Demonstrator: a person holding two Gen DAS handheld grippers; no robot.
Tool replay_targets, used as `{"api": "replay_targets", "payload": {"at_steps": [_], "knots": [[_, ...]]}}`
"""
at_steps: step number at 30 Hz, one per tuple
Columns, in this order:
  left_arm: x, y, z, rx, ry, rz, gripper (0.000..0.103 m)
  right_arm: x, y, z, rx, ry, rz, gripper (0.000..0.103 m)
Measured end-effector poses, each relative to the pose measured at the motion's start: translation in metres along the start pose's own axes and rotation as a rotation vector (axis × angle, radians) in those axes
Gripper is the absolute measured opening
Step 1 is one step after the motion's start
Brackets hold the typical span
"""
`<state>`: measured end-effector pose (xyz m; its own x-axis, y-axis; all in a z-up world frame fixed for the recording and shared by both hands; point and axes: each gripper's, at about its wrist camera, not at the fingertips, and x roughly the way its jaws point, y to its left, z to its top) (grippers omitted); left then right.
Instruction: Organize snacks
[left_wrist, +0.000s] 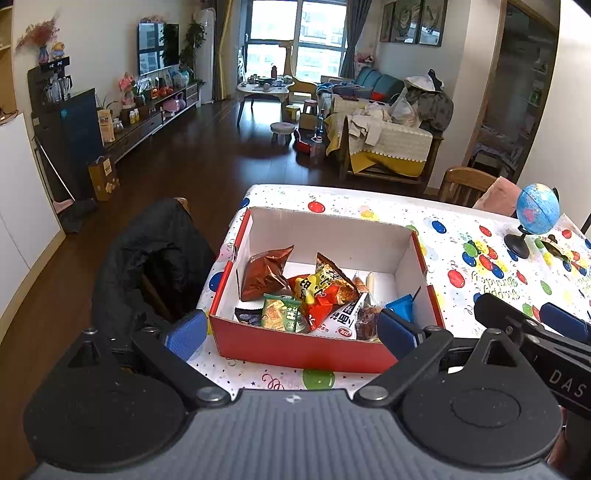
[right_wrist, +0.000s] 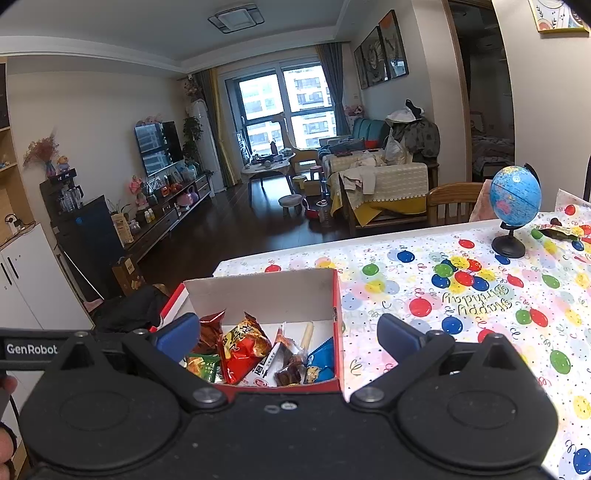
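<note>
From the left wrist view, the left hand-held gripper (left_wrist: 295, 328) hangs with its two blue-padded fingers (left_wrist: 186, 334) spread wide and nothing between them, and the red snack box (left_wrist: 295, 349) sits dead ahead and just below, its near wall filling the gap between the pads. The box's long axis runs across this hand-held gripper, left to right. The snacks lie heaped toward its near side: a brown foil packet (left_wrist: 264, 275) ahead and slightly left, a red and yellow chip bag (left_wrist: 325, 291) straight in front, a green packet (left_wrist: 282, 312) close under the near wall, and a blue wrapper (left_wrist: 400, 304) just inside the right pad. To the right, the other tool's finger pokes in, beside the box. On the table (left_wrist: 461, 236), well off to the far right past the globe (left_wrist: 537, 208), a loose wrapper (left_wrist: 554, 245) lies alone. From the right wrist view, the right hand-held gripper (right_wrist: 290, 339) is likewise spread and empty, and the same box sits ahead and a little left of its centre line, with the box's right wall falling between the pads. The stray wrapper (right_wrist: 554, 230) lies far ahead and to the right, just beyond the globe (right_wrist: 515, 199), clearly on this hand-held gripper's side. I judge that wrapper is the piece left to collect, and the right hand is the nearer one for it, with a long reach forward around the globe's stand.
</note>
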<state>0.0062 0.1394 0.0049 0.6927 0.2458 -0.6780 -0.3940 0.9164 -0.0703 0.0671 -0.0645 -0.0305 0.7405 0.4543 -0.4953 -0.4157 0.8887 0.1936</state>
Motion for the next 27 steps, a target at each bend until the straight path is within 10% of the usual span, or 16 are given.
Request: {"api": "replay_targets", "payload": {"at_steps": [27], "knots": [[0.0006, 0.0001, 0.0001, 0.016, 0.012, -0.023, 0.099, 0.0005, -0.0030, -0.0003, 0.015, 0.006, -0.014, 0.102]]}}
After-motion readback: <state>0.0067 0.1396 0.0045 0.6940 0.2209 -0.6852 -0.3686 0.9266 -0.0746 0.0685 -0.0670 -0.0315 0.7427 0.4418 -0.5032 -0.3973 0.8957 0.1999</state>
